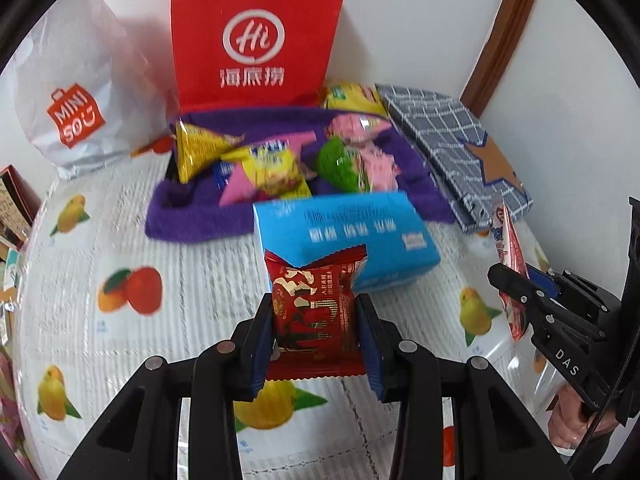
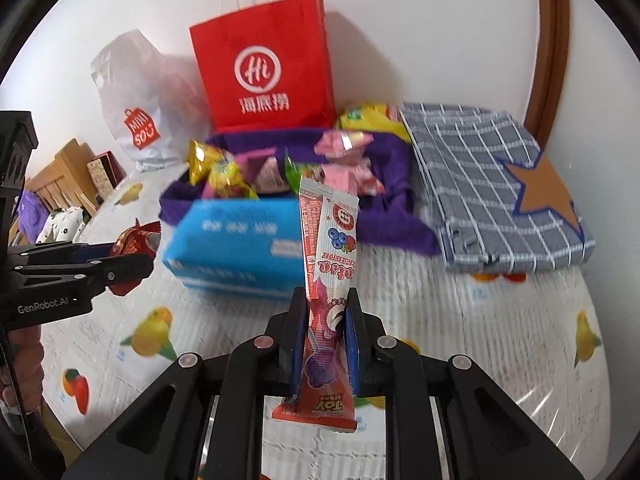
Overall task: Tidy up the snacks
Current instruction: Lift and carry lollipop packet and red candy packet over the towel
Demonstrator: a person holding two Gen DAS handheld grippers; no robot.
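Left gripper (image 1: pixel 316 320): fingers pinching a dark red snack packet (image 1: pixel 314 308), held above the fruit-print tabletop (image 1: pixel 120 240). Right gripper (image 2: pixel 322 332): fingers pinching a tall red-and-white candy sachet (image 2: pixel 328 264). Behind: blue tissue pack (image 1: pixel 348 236), purple bin (image 1: pixel 192 216) of snacks.

Blue box (image 1: pixel 344 236) blocks purple tray (image 1: pixel 192 216) — sides free.

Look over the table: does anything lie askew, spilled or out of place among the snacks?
Mostly the purple cloth: it is rumpled, with snack packets heaped on it at all angles. The blue box sits skewed against its front edge. Nothing looks spilled or torn.
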